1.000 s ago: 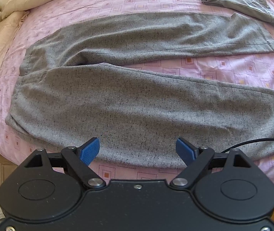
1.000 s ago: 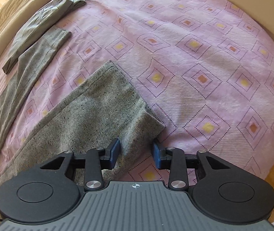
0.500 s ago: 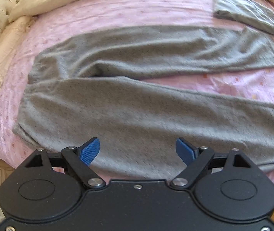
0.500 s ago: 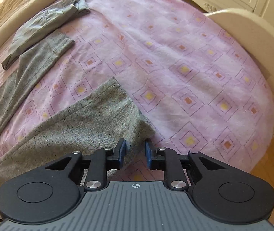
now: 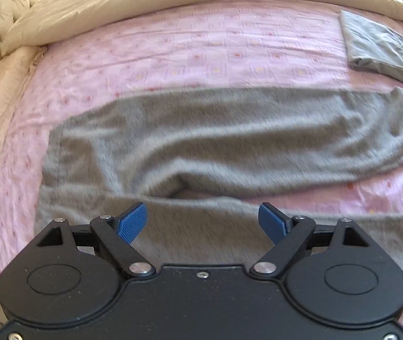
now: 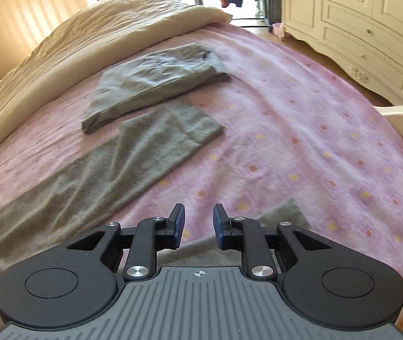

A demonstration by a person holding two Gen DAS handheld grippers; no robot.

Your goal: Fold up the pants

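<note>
The pants (image 5: 229,147) lie spread on the bed (image 5: 201,51), unfolded. Left gripper (image 5: 203,222) jaws wide, right gripper (image 6: 198,223) jaws narrow, both empty; next, grip the near leg.

The grey pants (image 5: 215,141) are smeared by motion blur ahead of the left gripper (image 5: 203,222), so their weave cannot be read. The near leg passes under that gripper's body, its lower edge hidden; its far end runs off the right edge. In the right wrist view, the right gripper (image 6: 198,222) covers most of the near cuff (image 6: 283,214), which only peeks out right of the jaws. Whether anything sits between those narrowly parted pads is perhaps untellable. The folded grey garment (image 5: 383,48) is cut off at the right.
</note>
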